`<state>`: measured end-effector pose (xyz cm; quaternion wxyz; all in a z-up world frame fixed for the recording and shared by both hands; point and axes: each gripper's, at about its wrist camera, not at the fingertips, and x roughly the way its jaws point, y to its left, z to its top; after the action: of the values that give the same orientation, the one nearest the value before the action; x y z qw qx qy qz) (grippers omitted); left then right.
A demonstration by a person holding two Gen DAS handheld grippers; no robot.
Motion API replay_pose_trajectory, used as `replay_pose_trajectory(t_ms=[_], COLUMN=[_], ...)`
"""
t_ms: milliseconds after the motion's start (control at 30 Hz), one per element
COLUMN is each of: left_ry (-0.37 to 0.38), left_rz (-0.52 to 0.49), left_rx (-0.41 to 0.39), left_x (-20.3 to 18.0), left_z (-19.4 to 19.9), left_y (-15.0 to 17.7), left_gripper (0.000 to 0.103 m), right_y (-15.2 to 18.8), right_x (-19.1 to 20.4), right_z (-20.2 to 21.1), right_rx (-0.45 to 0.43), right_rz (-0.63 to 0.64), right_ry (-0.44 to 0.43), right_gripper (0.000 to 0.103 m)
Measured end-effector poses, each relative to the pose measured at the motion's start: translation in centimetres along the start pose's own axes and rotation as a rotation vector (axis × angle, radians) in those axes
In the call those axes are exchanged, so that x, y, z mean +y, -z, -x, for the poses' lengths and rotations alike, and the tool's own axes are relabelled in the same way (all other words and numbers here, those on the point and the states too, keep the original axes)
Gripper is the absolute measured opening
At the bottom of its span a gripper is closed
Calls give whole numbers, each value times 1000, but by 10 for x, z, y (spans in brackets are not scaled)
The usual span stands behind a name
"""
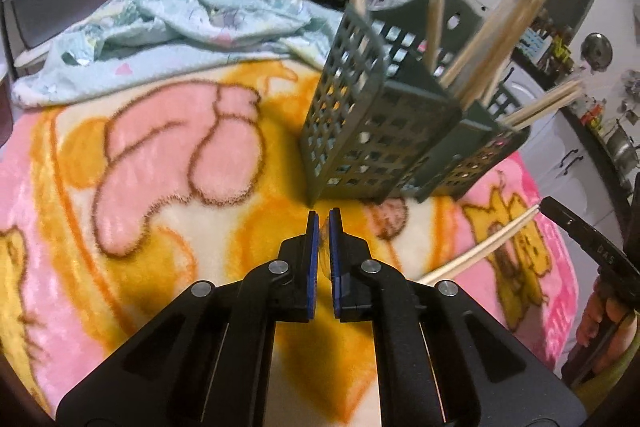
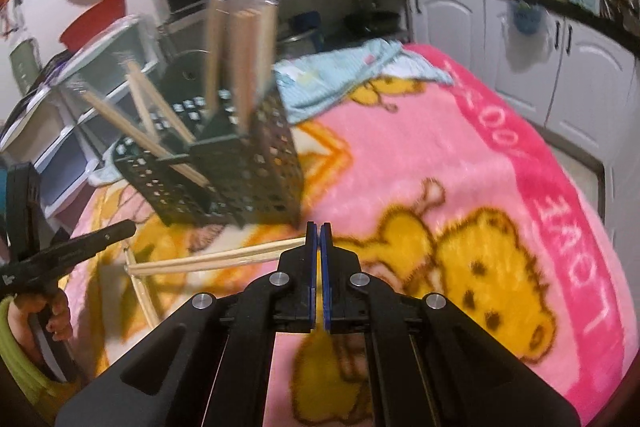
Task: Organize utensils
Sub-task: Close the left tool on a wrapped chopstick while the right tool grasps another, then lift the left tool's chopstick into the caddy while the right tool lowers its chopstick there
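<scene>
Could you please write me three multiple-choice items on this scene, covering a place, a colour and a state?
1. Where does the utensil holder stand?
A. On the kitchen counter
B. On the cartoon blanket
C. Inside a drawer

2. What colour is the utensil holder?
A. Dark green
B. Red
C. White

3. What is the right gripper doing?
A. Its fingers are spread wide over the holder
B. It grips the blue cloth
C. Its fingers are closed on a pair of chopsticks

Answers:
1. B: the utensil holder rests on the pink and yellow blanket.
2. A: its perforated walls are dark green in both views.
3. C: the right gripper has its fingers together, and the end of the chopsticks meets its fingertips.
</scene>
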<state>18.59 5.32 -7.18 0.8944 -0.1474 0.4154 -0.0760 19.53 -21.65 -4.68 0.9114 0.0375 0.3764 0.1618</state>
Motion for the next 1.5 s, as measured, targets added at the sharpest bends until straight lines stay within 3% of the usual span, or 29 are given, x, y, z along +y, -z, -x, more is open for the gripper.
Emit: replay_pose_trajectory(t_ms=[500, 833, 1500], left_ry=[80, 141, 156], left_rz=[-21, -84, -159], left_rx=[-124, -215, -393], left_x=[-17, -46, -69], left_z=[64, 107, 171], left_y=[-16, -30, -77], left_gripper=[3, 3, 3], right_y=[-28, -41, -78], right_x=[55, 70, 87], right_z=[62, 97, 142], right_rx=[-157, -234, -382], right_rz=[175, 218, 281], right_ry=[-102, -136, -161], right_gripper=[2, 2, 2])
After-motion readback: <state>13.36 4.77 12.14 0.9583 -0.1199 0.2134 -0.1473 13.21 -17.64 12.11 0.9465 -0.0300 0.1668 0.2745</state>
